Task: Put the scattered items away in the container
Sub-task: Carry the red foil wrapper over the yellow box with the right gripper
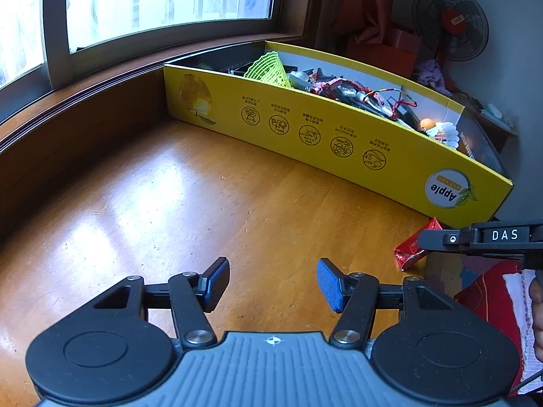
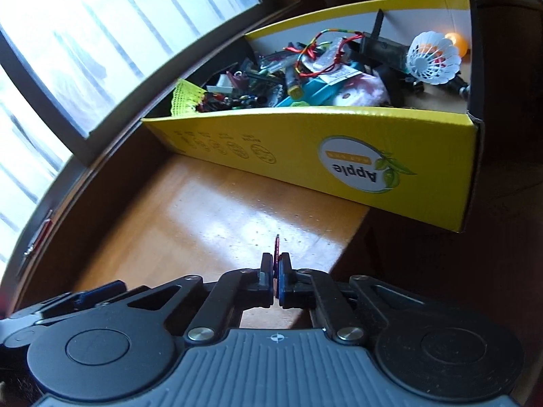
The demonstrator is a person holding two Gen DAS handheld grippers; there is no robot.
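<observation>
A yellow cardboard box (image 1: 322, 142) (image 2: 305, 142) marked "Apple" stands on the wooden table (image 1: 169, 203) under the window, heaped with small items. Among them are a white shuttlecock (image 1: 444, 132) (image 2: 431, 57) and a yellow-green one (image 1: 266, 66) (image 2: 185, 96). My right gripper (image 2: 275, 259) (image 1: 422, 239) is shut on a thin red foil wrapper (image 2: 277, 244) (image 1: 409, 252), held just above the table near the box's right end. The right wrist view shows the wrapper edge-on between the pads. My left gripper (image 1: 273, 271) hovers open over bare table, nothing between its fingers.
The window frame and sill (image 1: 101, 78) run along the table's far and left side. The table's right edge (image 2: 342, 254) drops off just beside my right gripper. A standing fan (image 1: 451, 22) and cloth piles stand beyond the box. A person's hand (image 1: 536, 305) shows at the right.
</observation>
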